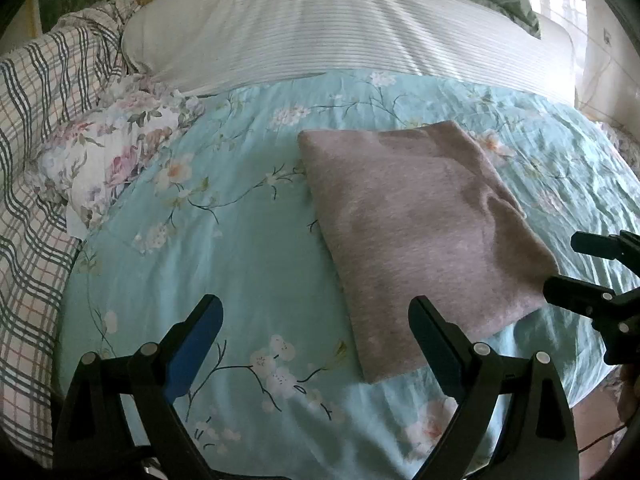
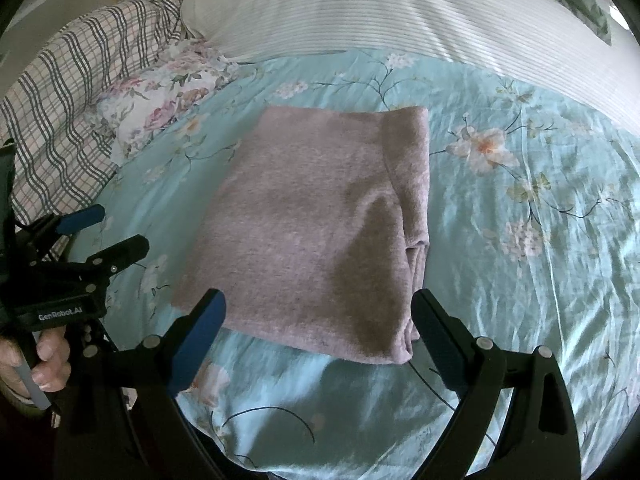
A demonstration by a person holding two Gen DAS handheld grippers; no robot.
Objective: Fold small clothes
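Item: pink-grey garment [image 2: 320,232], folded into a neat rectangle, mid-bed on the teal floral sheet [image 2: 520,280]; left gripper [image 1: 316,328] and right gripper [image 2: 318,320] both wide, empty, at its near edge; fold apparently complete; next move, if any, a final halving or release.

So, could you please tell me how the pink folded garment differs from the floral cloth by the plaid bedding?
The pink folded garment is plain, one colour; the floral cloth is white with printed roses. The garment lies flat in a neat rectangle in the middle of the turquoise sheet, while the floral cloth is bunched at the sheet's edge against the plaid bedding. Both rest on the bed, untouched by either claw.
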